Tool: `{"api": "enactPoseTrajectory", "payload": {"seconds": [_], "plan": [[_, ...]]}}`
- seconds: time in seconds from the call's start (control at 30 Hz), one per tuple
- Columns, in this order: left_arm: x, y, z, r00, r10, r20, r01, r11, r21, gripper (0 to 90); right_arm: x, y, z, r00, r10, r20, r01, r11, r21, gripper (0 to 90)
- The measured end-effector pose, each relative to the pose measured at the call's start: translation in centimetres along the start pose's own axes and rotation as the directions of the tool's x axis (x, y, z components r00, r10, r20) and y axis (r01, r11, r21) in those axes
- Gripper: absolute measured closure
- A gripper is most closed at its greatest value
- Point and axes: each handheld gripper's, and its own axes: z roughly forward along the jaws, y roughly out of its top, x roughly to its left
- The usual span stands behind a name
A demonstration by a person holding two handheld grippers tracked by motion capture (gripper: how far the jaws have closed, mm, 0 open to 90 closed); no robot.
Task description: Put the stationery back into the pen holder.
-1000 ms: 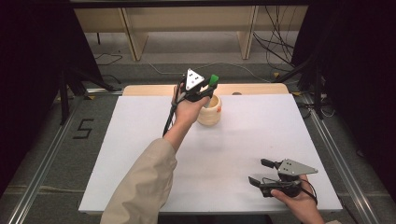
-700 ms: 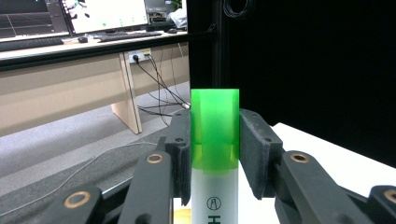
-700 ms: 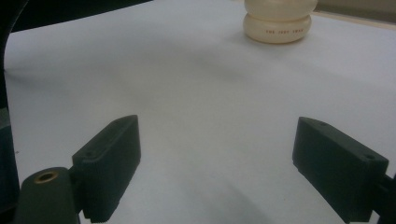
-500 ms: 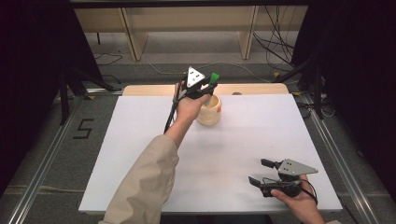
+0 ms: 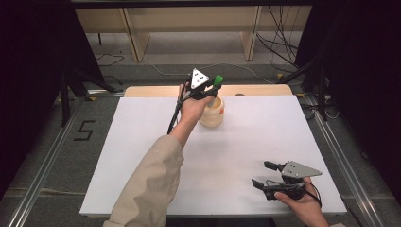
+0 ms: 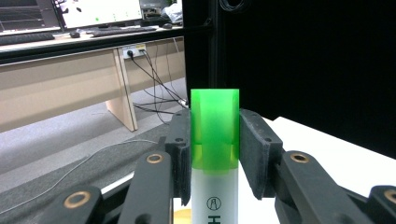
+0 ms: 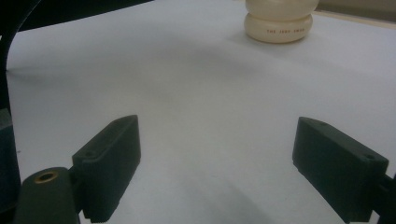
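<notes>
A highlighter with a green cap (image 6: 215, 135) and a white barrel stands upright between the pads of my left gripper (image 6: 215, 154), which is shut on it. In the high view that gripper (image 5: 210, 90) holds the green-capped highlighter (image 5: 217, 81) over a cream-coloured cup (image 5: 212, 113) at the far middle of the white table (image 5: 265, 127). My right gripper (image 5: 261, 174) rests low near the table's front right, open with nothing between its fingers. In its own view the right gripper (image 7: 217, 163) faces the cream cup (image 7: 279, 18) across bare white surface.
A wooden strip (image 5: 255, 90) runs along the table's far edge. Beyond it stand a wooden bench (image 5: 189, 19) and loose cables (image 5: 279, 47) on the floor. Metal rails (image 5: 42, 170) flank the table. A desk with monitors (image 6: 70, 14) appears in the left gripper view.
</notes>
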Motion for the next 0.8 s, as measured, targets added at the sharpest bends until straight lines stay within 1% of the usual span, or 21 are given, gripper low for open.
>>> {"api": "enactPoseTrajectory", "payload": {"seconds": [0.03,0.23,0.27,0.4,0.5,0.53,0.6,0.63,0.8], "plan": [[0.06,0.0,0.02,1.0,0.002,-0.001,-0.002,1.0,-0.001,66.9,0.06,0.02,0.03,1.0,0.01,0.002,-0.01,1.0,-0.006,16.2],[0.39,-0.22,0.15,1.0,0.006,-0.007,-0.006,0.9999,0.012,66.9,0.04,0.01,0.02,1.0,0.007,0.002,-0.007,1.0,-0.005,16.3],[0.39,-0.26,0.2,1.0,0.005,-0.008,-0.005,0.9999,0.01,66.9,-0.01,-0.01,-0.02,1.0,-0.002,0.0,0.002,1.0,0.0,16.2],[0.38,-0.41,0.37,0.9999,0.005,-0.01,-0.005,1.0,0.007,66.9,-0.01,-0.02,-0.01,1.0,-0.003,-0.001,0.003,1.0,0.002,16.2],[0.36,-0.55,0.48,0.9999,0.013,-0.007,-0.013,0.9998,0.014,66.9,-0.01,-0.02,-0.02,1.0,-0.004,-0.002,0.004,1.0,0.001,16.2],[0.29,-0.62,0.56,0.9999,0.01,-0.005,-0.01,0.9999,0.011,66.9,0.0,-0.02,-0.03,1.0,-0.002,-0.002,0.002,1.0,0.002,16.2],[0.32,-0.73,0.64,0.9998,0.02,0.004,-0.02,0.9996,0.021,66.8,0.01,-0.02,-0.04,1.0,0.0,-0.001,0.0,1.0,0.003,16.2],[0.25,-0.78,0.72,0.9999,0.011,0.006,-0.011,0.9998,0.017,66.9,0.01,-0.03,-0.05,1.0,-0.001,-0.002,0.001,1.0,0.003,16.3],[0.28,-0.98,0.96,0.9999,0.01,0.003,-0.01,0.9999,0.013,66.9,0.03,-0.02,-0.07,1.0,0.003,0.0,-0.003,1.0,0.004,16.2]]}}
